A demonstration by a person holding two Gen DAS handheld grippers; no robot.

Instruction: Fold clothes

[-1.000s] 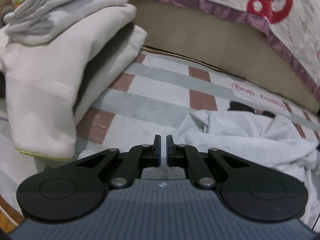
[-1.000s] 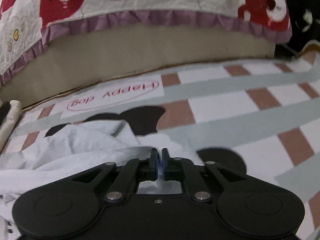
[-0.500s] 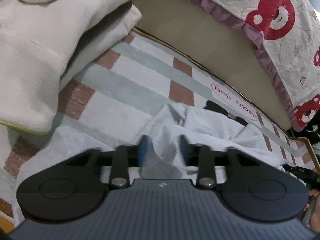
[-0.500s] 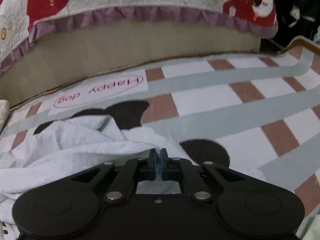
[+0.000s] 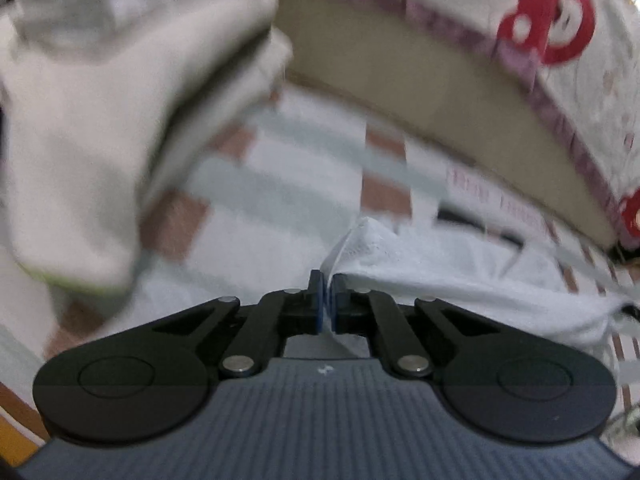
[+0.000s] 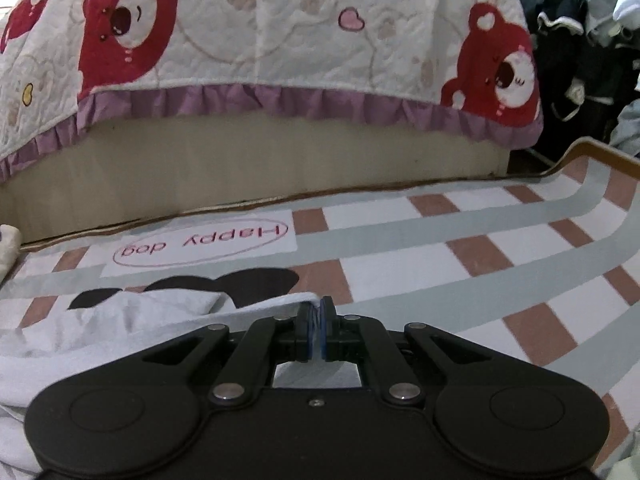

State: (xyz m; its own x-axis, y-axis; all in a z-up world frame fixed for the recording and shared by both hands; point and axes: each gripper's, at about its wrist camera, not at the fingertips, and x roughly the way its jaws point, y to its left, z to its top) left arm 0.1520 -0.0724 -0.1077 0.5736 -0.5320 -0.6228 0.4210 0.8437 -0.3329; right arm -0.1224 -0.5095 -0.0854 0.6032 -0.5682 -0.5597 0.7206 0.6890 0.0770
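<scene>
- Left wrist view is motion-blurred; the lettering on the checked mat [image 5: 280, 184] cannot be read there, and the stack of folded cream clothes [image 5: 92, 148] at upper left is soft-edged and cut off by the frame.
- Quilted bear-print bedcover [image 6: 280, 32] runs out of the frame at top and left; the dark clothes pile [image 6: 580, 60] at far right is partly cut off.
- White garment [image 6: 100, 320] lies crumpled on the mat, its lower part hidden behind both gripper bodies.
- Left gripper [image 5: 327, 300] points downward, jaws closed, pinching an edge of the white garment [image 5: 420, 264].
- Right gripper [image 6: 316, 326] points downward, jaws closed on a fold of the same garment.
</scene>
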